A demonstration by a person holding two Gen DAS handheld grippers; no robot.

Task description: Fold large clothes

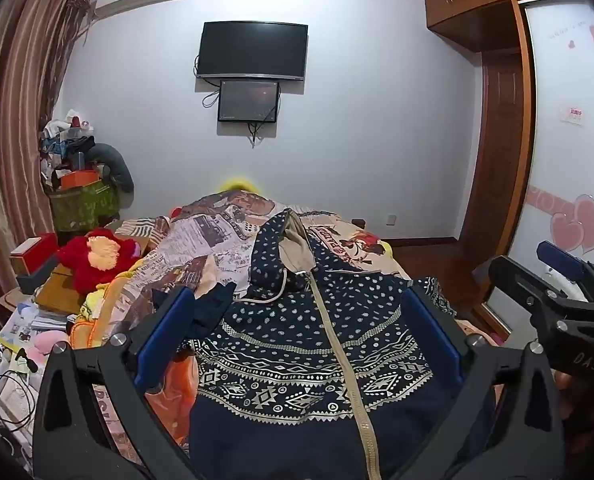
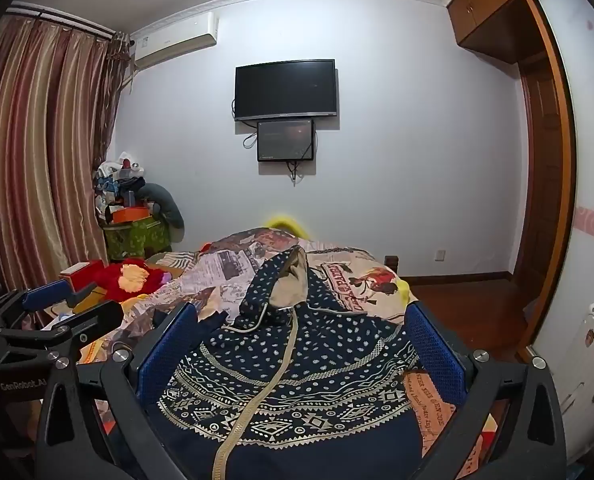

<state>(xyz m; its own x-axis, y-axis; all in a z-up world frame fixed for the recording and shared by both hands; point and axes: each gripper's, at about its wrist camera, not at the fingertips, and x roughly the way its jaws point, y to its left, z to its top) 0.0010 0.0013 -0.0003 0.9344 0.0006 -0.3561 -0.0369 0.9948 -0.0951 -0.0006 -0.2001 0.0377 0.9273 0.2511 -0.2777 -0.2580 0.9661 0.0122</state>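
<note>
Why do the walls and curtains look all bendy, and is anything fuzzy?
Left wrist view: the fisheye lens bows the curtain and wardrobe, and the corners go black. Right wrist view: same bending; the yellow thing behind the bed looks smeared.

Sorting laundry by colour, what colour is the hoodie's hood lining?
Beige, inside the navy dotted hoodie; its hood lining shows best in the left wrist view.

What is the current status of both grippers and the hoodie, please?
Left gripper open, right gripper open, both above the garment, neither gripping. Navy patterned hoodie spread zipper-up on the bed, unfolded. Hood bunched at far end.
</note>
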